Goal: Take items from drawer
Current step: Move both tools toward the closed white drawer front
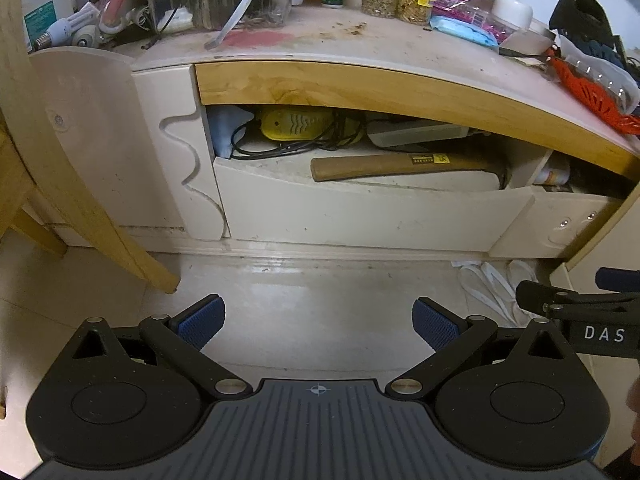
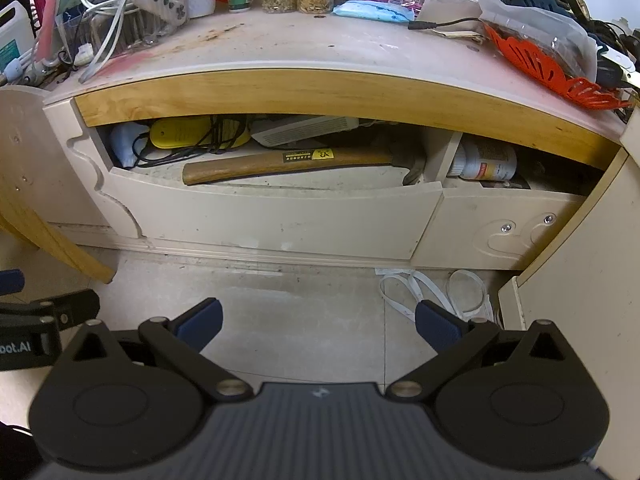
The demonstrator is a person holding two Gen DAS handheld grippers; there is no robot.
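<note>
Where clutter crowds the desktop; pale floor below.

The hammer has a smooth wooden handle. The drawer front is dull painted wood with scuffs. The floor is shiny tile. The surface looks stained and dusty.

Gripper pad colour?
Dark blue, textured pads on black linkages; both grippers alike. Clearest in the left wrist view.

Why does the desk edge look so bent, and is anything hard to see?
Both views: the fisheye lens bows the straight wooden edge into an arch. Left wrist view: the floor shows glare. Right wrist view: the drawer is shadowed at the back, though the hammer stays sharp.
</note>
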